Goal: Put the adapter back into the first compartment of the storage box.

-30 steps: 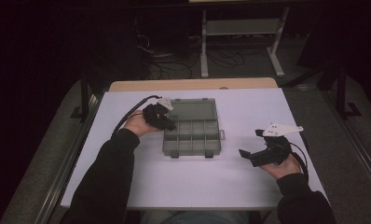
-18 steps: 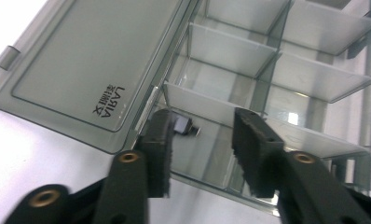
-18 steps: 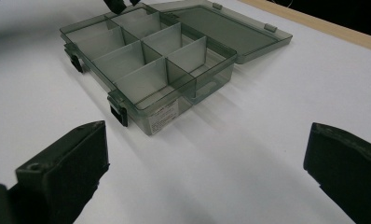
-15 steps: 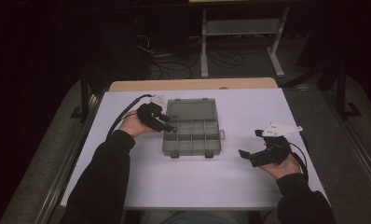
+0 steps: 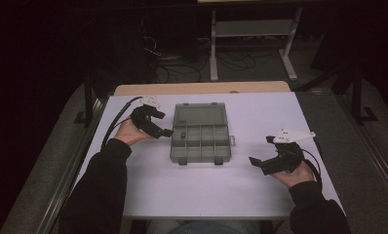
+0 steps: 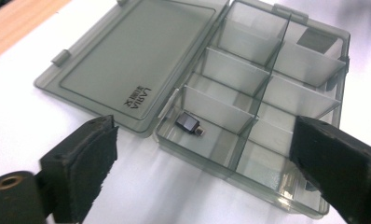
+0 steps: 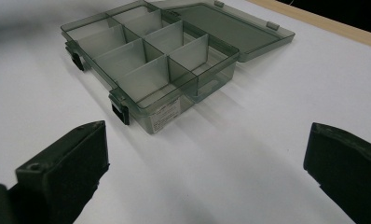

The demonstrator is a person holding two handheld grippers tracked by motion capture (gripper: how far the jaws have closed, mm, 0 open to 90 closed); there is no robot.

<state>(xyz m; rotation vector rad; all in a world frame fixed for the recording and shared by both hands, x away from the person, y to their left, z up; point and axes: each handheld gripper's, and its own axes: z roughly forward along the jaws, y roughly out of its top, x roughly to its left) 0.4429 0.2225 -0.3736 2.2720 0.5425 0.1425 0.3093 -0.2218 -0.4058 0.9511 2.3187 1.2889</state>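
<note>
A smoky clear compartment box (image 5: 200,140) lies open at the middle of a white table (image 5: 206,195), its lid (image 5: 200,115) folded flat on the far side. A small black part (image 6: 189,123) sits in the box's far-left compartment, just by the left gripper (image 5: 164,130), whose jaws have just been opening and stand wide and empty. The right gripper (image 5: 261,152) rests well apart at the box's right, its 2 jaws also wide and empty.
</note>
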